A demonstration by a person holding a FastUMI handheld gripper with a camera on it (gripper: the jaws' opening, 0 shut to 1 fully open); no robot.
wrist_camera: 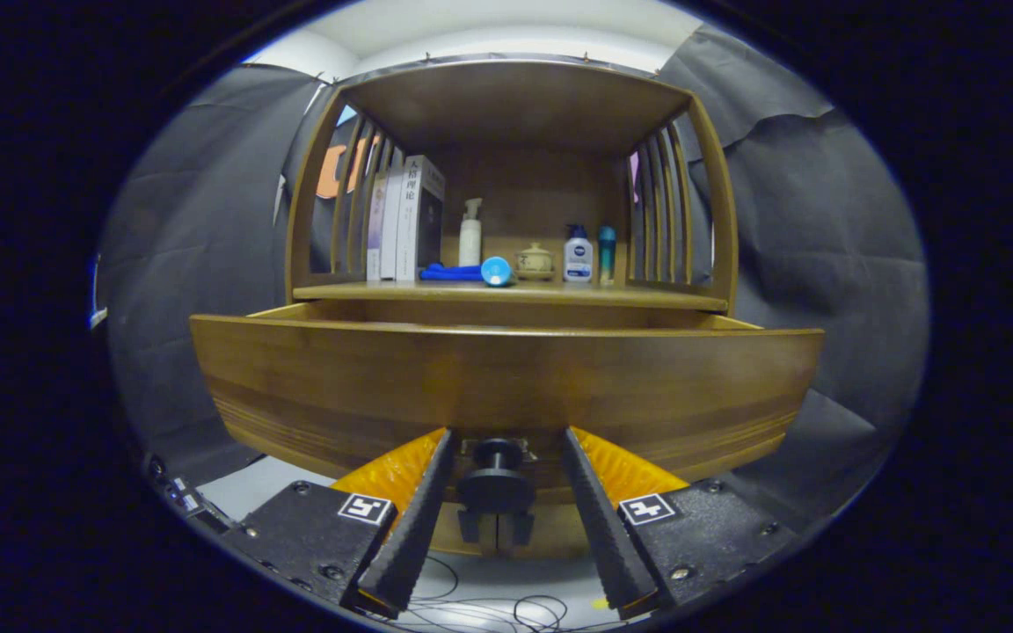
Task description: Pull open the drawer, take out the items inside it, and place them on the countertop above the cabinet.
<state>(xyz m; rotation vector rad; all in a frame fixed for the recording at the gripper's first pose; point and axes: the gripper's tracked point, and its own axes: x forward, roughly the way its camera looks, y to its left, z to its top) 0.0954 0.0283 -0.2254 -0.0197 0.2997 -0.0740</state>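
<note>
Drawer (506, 374) — pulled out below the bench (506, 294); contents hidden from us. Tool (506, 470) — fingers apart, flanking the knob (496, 479) at the drawer's front, untouched. We judge removal still ahead.

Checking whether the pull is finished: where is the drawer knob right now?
In the gripper view, the black drawer knob sits low on the pulled-out drawer front, between the open tool's two fingers, neither of them touching it.

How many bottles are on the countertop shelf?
3: a white pump bottle beside the books, then a white bottle and a teal bottle right of the small pot. Others may be hidden.
</note>
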